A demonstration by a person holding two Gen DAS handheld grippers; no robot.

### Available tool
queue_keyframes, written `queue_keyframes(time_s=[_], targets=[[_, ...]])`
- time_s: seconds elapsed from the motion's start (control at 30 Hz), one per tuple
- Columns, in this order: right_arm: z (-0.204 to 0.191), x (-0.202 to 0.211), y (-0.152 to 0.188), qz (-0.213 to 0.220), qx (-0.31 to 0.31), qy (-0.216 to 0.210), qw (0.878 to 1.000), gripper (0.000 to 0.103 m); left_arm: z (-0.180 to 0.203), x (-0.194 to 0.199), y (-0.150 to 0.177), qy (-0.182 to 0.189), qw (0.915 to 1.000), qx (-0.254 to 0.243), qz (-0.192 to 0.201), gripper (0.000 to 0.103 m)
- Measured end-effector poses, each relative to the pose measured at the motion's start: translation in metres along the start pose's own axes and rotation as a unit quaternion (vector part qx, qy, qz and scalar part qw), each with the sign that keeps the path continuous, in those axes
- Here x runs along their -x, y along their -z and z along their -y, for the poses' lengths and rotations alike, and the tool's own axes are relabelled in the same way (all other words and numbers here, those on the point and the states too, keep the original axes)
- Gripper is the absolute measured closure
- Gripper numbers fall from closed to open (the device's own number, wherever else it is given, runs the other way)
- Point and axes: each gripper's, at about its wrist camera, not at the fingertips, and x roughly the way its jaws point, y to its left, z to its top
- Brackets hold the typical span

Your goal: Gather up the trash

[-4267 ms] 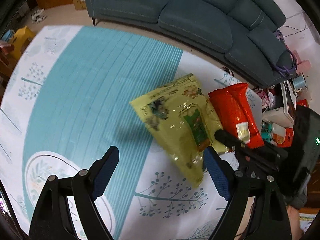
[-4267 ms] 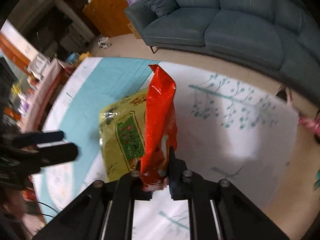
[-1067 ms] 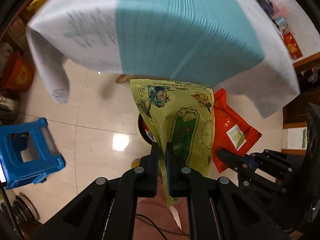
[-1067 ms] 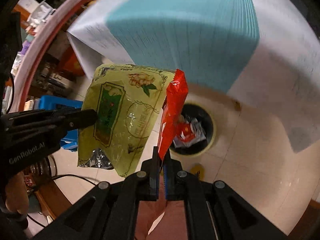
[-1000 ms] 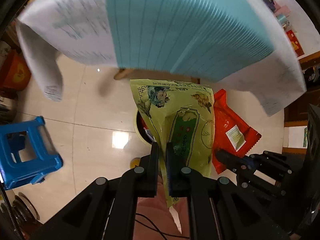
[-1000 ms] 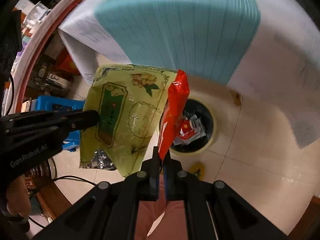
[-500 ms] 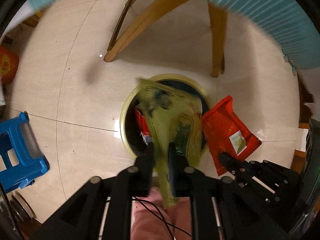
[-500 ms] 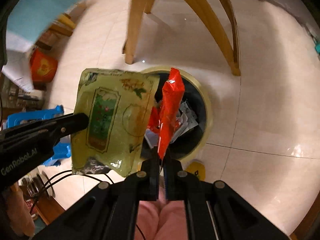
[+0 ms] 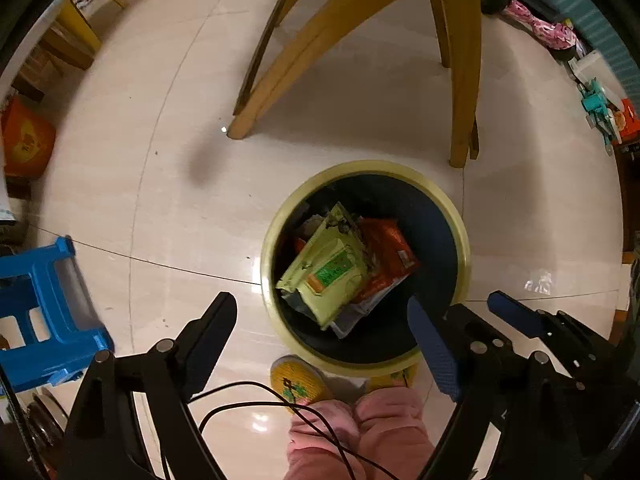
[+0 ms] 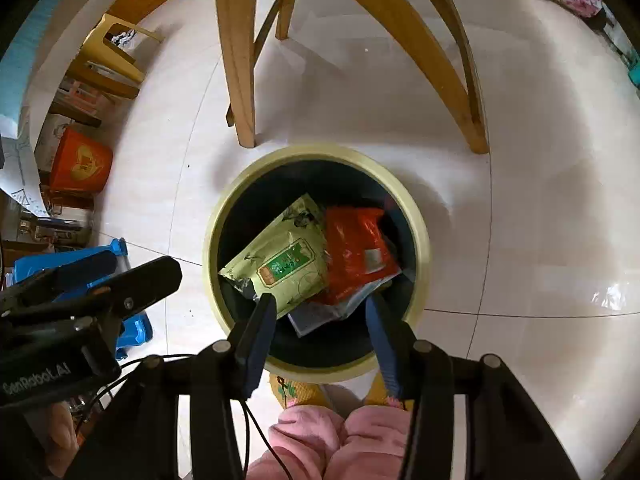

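Left wrist view: glossy cream tile floor (image 9: 168, 184), wooden table legs (image 9: 320, 36), a blue stool (image 9: 44, 304). The left gripper (image 9: 320, 332) and right gripper (image 10: 320, 320) are opening, empty; a second ago they pinched the yellow-green bag (image 9: 328, 268) and red packet (image 9: 390, 252), now lying in the bin (image 9: 460, 224).
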Motion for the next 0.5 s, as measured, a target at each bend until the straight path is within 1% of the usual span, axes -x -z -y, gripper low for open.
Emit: queue_keyframes(time_s=[0.07,0.3,0.5], targets=[[-0.001,0.006,0.0,0.007,0.0,0.001,1.0,0.056,-0.002,0.008,0.001,-0.006,0.9999,-0.006,0.009,0.017],[-0.01,0.037,-0.002,0.041,-0.001,0.0,0.999,0.056,0.001,0.055,0.003,-0.016,0.9987,-0.016,0.045,0.017],[-0.018,0.066,-0.003,0.057,-0.007,0.004,0.998,0.056,0.004,0.094,0.001,-0.018,0.998,-0.014,0.059,0.017]])
